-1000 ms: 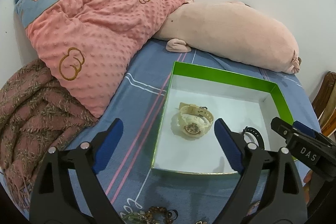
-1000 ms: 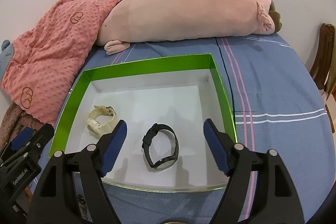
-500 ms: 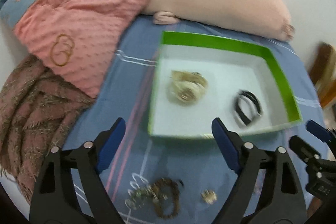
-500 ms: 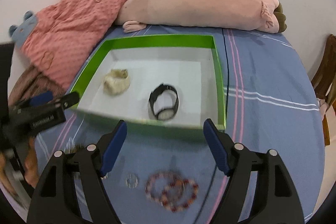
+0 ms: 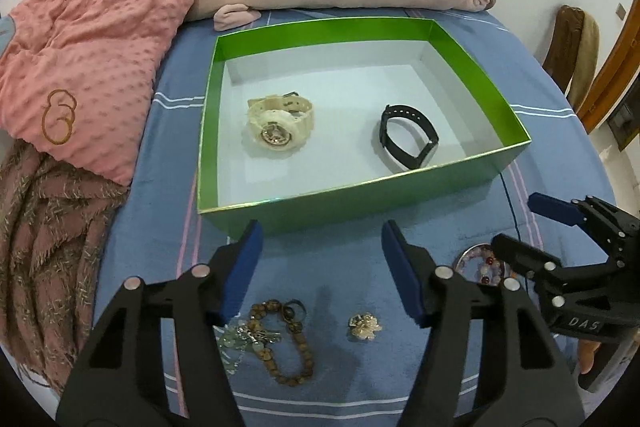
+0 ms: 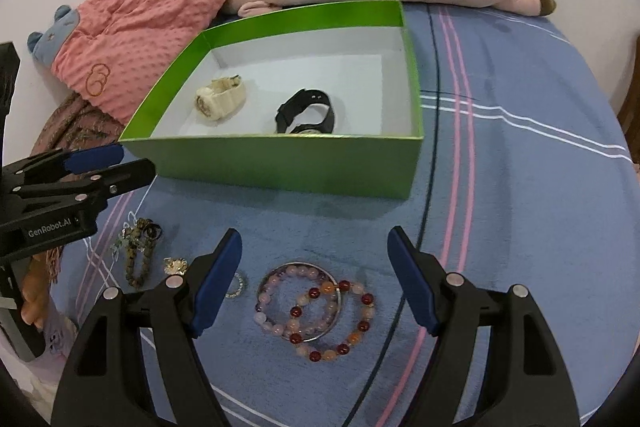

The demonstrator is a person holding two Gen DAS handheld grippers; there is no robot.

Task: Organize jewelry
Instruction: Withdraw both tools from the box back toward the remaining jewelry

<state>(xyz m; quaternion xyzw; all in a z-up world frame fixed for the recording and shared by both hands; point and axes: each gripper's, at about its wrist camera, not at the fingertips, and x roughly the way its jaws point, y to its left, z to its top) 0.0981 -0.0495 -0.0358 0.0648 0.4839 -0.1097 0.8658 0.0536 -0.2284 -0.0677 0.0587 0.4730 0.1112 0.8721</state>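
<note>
just below the right gripper (image 6: 314, 283) lie beaded bracelets (image 6: 316, 307).

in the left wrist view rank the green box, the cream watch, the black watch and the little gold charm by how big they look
1. green box
2. cream watch and black watch: about alike, not ranked
3. gold charm, smallest though nearest the camera

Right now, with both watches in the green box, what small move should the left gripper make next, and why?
Probably lower the left gripper onto the brown bead bracelet just below it. Its jaws have just been closing with nothing between them, and that bracelet lies outside the green box.
</note>
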